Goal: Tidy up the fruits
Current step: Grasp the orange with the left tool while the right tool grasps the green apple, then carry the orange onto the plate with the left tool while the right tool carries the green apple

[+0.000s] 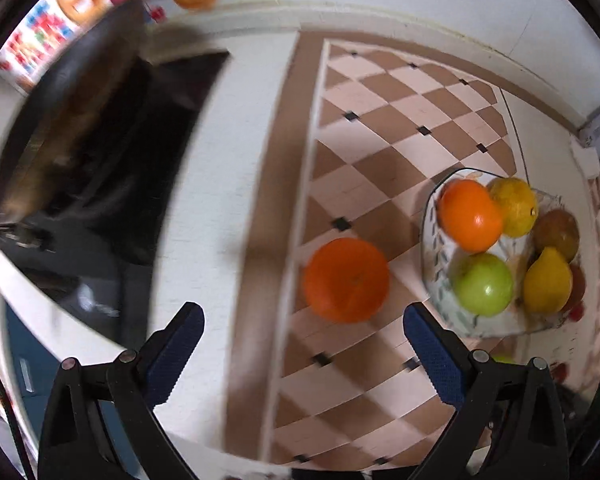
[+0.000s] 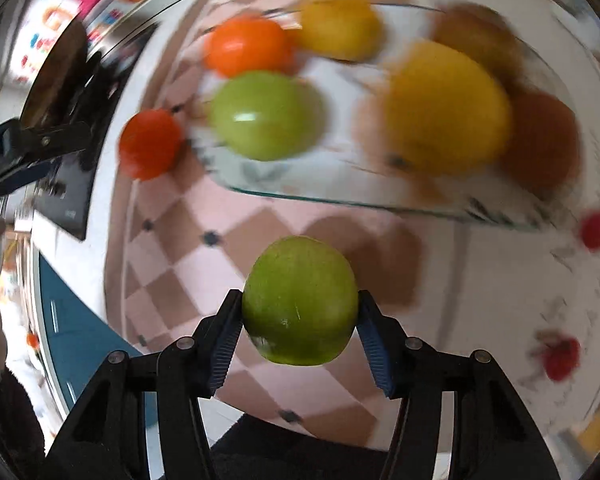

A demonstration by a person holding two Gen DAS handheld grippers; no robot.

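A round green apple [image 2: 300, 300] sits clamped between the blue ribbed pads of the right tool [image 2: 300, 320], both pads pressing its sides, above the checkered brown-and-cream tablecloth [image 2: 228, 264] that covers the surface. Just beyond it stands a clear glass bowl with a leaf pattern [image 2: 260, 184], holding a second green apple [image 2: 264, 116], an orange [image 2: 248, 46], a large yellow lemon-like fruit [image 2: 444, 108], another yellow fruit [image 2: 340, 24] and two brownish fruits; the view is blurred. A loose round orange fruit [image 1: 346, 280] lies on the cloth just beside the bowl [image 1: 440, 300], ahead of the left tool [image 1: 300, 344], whose dark blue pads stand wide apart with nothing between them. The left tool [image 2: 32, 148] enters the right camera's view at the far left edge. A dark, blurred pan-like object [image 1: 84, 120] lies further left on the white surface [image 1: 228, 160].
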